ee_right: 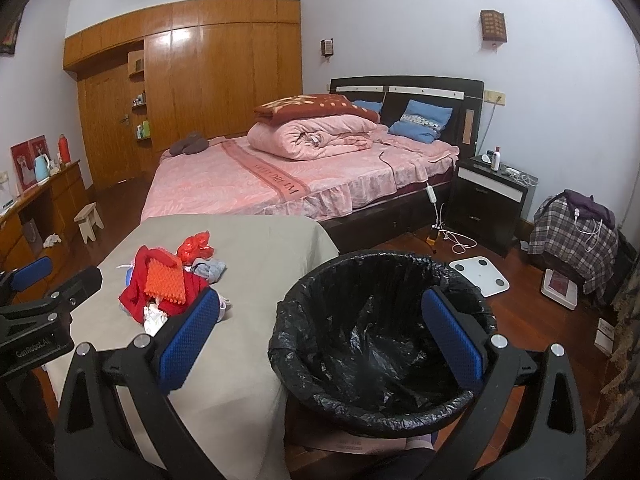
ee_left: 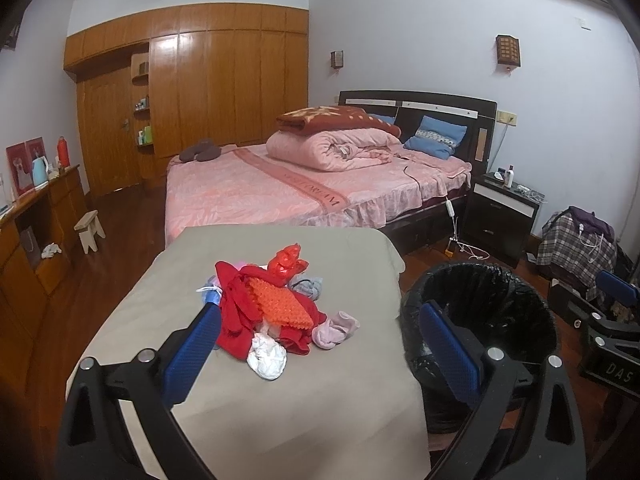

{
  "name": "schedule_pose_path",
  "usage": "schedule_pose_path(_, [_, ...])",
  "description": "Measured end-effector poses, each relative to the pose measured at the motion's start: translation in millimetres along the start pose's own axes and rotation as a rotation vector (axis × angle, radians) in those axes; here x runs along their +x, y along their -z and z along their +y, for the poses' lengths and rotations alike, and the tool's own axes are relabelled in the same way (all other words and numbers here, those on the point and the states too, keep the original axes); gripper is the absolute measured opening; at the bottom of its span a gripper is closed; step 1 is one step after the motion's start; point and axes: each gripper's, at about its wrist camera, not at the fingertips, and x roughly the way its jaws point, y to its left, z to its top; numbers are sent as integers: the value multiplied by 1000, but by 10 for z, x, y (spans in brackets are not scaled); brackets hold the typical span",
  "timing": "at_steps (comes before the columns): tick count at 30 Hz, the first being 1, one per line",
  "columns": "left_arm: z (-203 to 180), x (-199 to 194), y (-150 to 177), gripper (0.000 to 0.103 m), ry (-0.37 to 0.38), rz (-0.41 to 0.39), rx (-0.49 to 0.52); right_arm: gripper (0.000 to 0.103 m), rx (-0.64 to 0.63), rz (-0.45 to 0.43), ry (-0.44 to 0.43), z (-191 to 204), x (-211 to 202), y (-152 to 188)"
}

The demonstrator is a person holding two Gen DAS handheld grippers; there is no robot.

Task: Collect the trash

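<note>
A heap of trash (ee_left: 266, 308) lies on the beige-covered table (ee_left: 280, 408): red cloth, an orange bumpy sheet, a red plastic bag (ee_left: 289, 261), white crumpled paper (ee_left: 267, 356) and a pinkish wad (ee_left: 335, 330). My left gripper (ee_left: 320, 316) hovers open just short of the heap, nothing between its blue pads. To the right stands a bin lined with a black bag (ee_right: 380, 328), (ee_left: 480, 312). My right gripper (ee_right: 320, 312) is open above the bin's left rim, holding nothing. The heap (ee_right: 164, 284) shows left of it.
A pink bed (ee_left: 304, 184) stands behind the table, with a dark nightstand (ee_left: 500, 216) and cables on the floor to its right. A white scale (ee_right: 480, 274) lies on the wood floor. A wooden dresser (ee_left: 36, 232) and small stool (ee_left: 90, 230) are at left.
</note>
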Motion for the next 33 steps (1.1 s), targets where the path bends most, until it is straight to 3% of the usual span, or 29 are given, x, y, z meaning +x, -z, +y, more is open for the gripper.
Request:
schedule_pose_path(4, [94, 75, -12, 97, -22, -2, 2, 98, -4, 6, -28, 132, 138, -9])
schedule_pose_path(9, [460, 295, 39, 97, -102, 26, -27, 98, -10, 24, -67, 271, 323, -72])
schedule_pose_path(20, [1132, 759, 244, 97, -239, 47, -55, 98, -96, 86, -188, 1035, 1175, 22])
schedule_pose_path(24, [1281, 918, 320, 97, -240, 54, -67, 84, -139, 129, -205, 1203, 1528, 122])
schedule_pose_path(33, [1498, 1186, 477, 91, -232, 98, -115, 73, -195, 261, -172, 1331, 2246, 340])
